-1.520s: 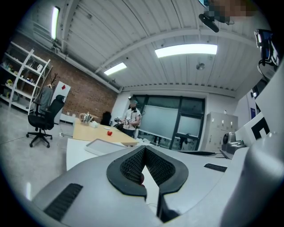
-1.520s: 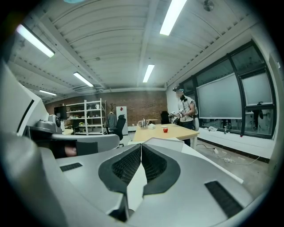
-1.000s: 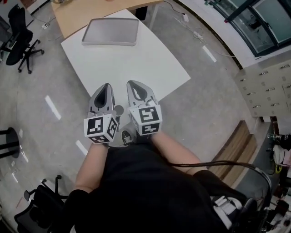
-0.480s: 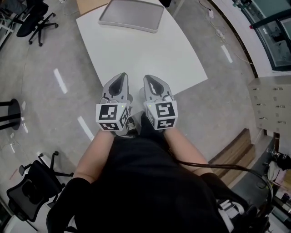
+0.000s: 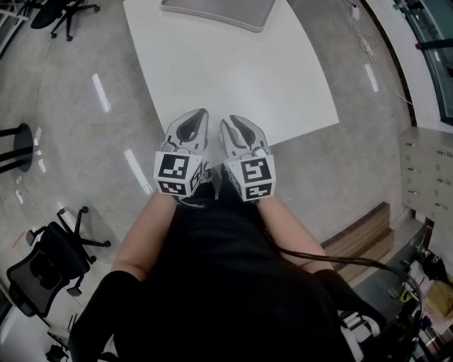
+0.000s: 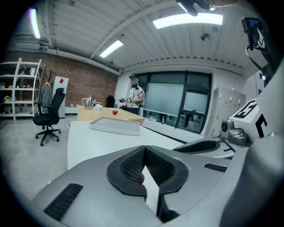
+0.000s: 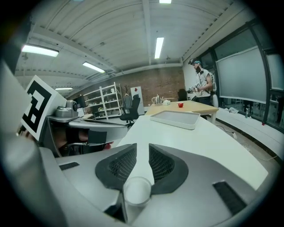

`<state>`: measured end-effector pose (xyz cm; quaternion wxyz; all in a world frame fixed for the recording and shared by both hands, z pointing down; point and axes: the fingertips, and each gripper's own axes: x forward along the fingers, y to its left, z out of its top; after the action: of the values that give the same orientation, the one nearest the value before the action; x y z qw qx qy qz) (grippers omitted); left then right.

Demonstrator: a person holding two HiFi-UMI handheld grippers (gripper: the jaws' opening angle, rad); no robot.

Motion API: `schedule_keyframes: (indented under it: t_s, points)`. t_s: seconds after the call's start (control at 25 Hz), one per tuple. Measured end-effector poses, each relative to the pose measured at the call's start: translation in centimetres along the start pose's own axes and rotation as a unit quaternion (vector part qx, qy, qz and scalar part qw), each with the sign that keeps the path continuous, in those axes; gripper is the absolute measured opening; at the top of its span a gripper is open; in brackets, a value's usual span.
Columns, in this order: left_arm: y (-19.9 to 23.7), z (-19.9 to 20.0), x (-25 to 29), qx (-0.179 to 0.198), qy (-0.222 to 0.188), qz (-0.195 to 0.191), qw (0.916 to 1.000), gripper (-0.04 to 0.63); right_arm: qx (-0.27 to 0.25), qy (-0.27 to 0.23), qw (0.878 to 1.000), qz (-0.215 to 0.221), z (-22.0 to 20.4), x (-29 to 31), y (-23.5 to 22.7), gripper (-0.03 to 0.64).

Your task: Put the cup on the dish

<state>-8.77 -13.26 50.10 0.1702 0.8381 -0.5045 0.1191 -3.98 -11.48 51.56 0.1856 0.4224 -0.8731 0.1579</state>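
Note:
No cup or dish can be made out in any view. My left gripper (image 5: 200, 113) and right gripper (image 5: 230, 120) hang side by side over the near edge of the white table (image 5: 233, 71), both with nothing in them. In the left gripper view the left gripper (image 6: 145, 148) has its pads meeting at the tips. In the right gripper view the right gripper (image 7: 142, 145) shows only a thin slit between its pads; its jaws have just eased a hair apart. A grey tray (image 5: 219, 7) lies at the table's far end.
A small red object (image 7: 180, 105) sits on a wooden desk beyond the tray (image 7: 175, 119). A person (image 6: 135, 95) stands far off by the windows. Office chairs (image 5: 49, 265) and a black stool (image 5: 14, 148) stand on the floor to the left.
Both grippers have sunk together, staying side by side at the table's near edge. The head view has tipped, so the tray has slid up to the picture's top edge.

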Motion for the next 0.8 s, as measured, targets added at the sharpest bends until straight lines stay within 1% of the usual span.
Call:
schedule_keyframes:
  t_s: [0.04,0.08,0.12,0.28,0.48,0.8]
  points:
    - [0.1,-0.5,0.2,0.002,0.006,-0.003,1.0,-0.002,0.001,0.005,1.0,0.009,-0.5,0.3,0.3,0.056]
    - [0.2,-1.0,0.4,0.002,0.01,-0.005,0.9999,-0.002,0.002,0.01,1.0,0.017,-0.9,0.6,0.6,0.114]
    - [0.2,-1.5,0.5,0.0,0.014,-0.008,0.9999,-0.001,0.002,0.016,1.0,0.023,-1.4,0.9,0.9,0.144]
    - [0.5,-3.3,1.0,-0.007,0.028,-0.017,0.9994,-0.002,0.0,0.038,0.999,0.033,-3.4,1.6,1.4,0.196]
    - [1.2,-5.4,1.3,-0.016,0.044,-0.014,0.9988,-0.002,0.011,0.055,0.997,0.048,-5.9,2.3,1.7,0.238]
    - [2.0,-7.7,1.1,-0.021,0.065,-0.014,0.9976,-0.001,-0.02,0.073,0.996,0.036,-8.1,3.4,2.4,0.253]
